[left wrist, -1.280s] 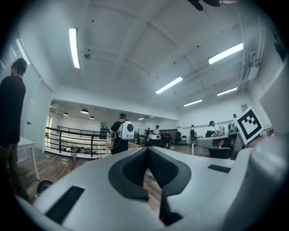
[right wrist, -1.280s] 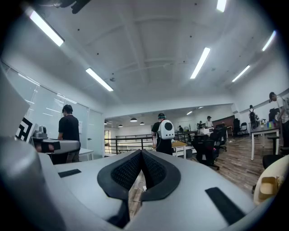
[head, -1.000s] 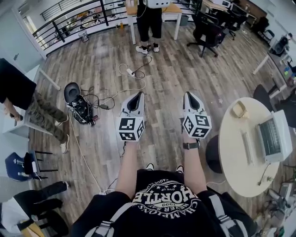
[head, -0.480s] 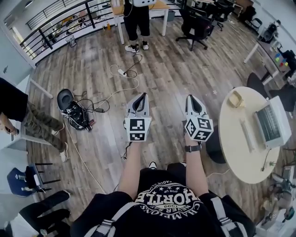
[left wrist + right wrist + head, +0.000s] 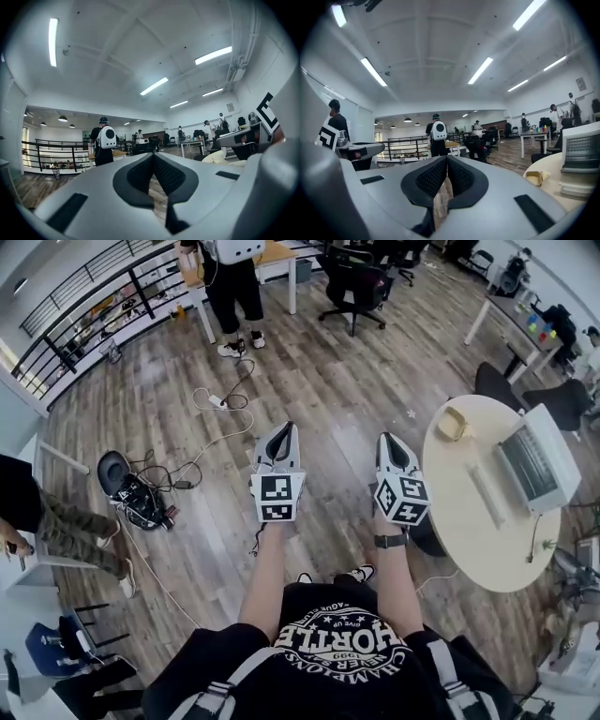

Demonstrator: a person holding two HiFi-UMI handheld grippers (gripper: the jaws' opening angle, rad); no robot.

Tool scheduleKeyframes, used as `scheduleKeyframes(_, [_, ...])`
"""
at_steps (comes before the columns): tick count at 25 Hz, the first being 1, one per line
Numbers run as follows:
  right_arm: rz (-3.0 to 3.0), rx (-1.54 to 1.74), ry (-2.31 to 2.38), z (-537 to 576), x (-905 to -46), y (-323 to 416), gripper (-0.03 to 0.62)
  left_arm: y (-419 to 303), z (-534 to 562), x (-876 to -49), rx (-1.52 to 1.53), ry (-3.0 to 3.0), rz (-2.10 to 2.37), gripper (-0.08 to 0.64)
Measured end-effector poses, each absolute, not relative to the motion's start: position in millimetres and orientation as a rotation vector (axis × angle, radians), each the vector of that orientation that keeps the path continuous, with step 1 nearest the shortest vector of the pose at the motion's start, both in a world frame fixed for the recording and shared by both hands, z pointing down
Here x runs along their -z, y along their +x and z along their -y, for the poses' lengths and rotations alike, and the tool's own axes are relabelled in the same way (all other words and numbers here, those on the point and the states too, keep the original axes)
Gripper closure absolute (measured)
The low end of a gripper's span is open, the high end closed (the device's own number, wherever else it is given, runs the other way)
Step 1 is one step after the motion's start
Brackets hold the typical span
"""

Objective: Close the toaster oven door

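Toaster oven and its door: in no view, so the closing has not begun; the step in hand is judged to be finding and approaching it. Left gripper (image 5: 283,430) and right gripper (image 5: 388,441) are held out level above the plank floor (image 5: 328,381), each with jaws pressed together and nothing between them. Best practice once the door is found: keep the tips together and push its top edge squarely and slowly. Shells are smooth matte grey plastic, wedge-tapered; pads (image 5: 171,177) are black and finely dimpled. The round table (image 5: 469,540) on the right has a pale, smooth top and bears a laptop (image 5: 539,457).
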State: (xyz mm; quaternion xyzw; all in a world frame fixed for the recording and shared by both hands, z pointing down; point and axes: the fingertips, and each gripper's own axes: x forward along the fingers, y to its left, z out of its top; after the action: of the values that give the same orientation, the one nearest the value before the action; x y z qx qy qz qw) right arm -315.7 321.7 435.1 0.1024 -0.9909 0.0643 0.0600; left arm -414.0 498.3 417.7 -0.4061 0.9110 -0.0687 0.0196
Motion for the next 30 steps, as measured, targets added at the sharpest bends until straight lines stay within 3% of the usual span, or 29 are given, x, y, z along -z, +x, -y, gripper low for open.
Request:
scheduleKeyframes(21, [2.884,-0.387,0.853,-115,-444,-213,0.571,-343,-242,-413,0.148,-1.800,-2.529,0.541])
scheduleKeyframes(30, [2.833,-0.379,1.075,-38,-445,-129,0.529,-260,-135,-410,0.054,-2.095,-2.287,0.541])
